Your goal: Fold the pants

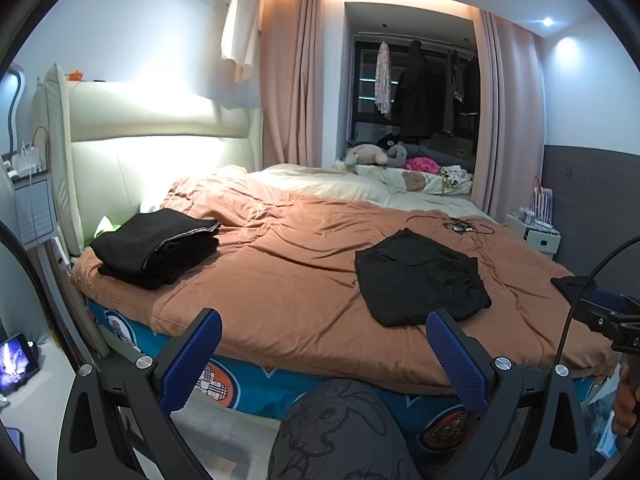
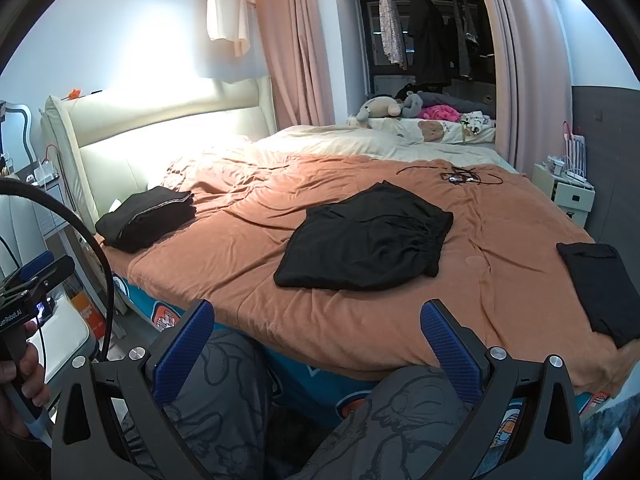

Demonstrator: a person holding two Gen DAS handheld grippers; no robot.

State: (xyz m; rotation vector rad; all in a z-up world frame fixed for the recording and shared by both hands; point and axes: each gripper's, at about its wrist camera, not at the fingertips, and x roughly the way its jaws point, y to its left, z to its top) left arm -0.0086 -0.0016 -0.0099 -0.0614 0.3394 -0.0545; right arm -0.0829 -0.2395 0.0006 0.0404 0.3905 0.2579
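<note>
Black pants (image 1: 420,278) lie folded in a loose rectangle on the brown bedspread (image 1: 280,264), near the bed's front edge; in the right wrist view they (image 2: 368,246) show an elastic waistband at the right. My left gripper (image 1: 322,356) is open and empty, held off the bed's front edge, below and left of the pants. My right gripper (image 2: 318,346) is open and empty, also off the front edge, just below the pants.
A stack of folded black clothes (image 1: 158,246) sits at the bed's left by the headboard. Another folded black garment (image 2: 596,288) lies at the right front corner. Cables and glasses (image 2: 460,176) lie further back. My patterned grey trouser legs (image 2: 224,408) are below the grippers.
</note>
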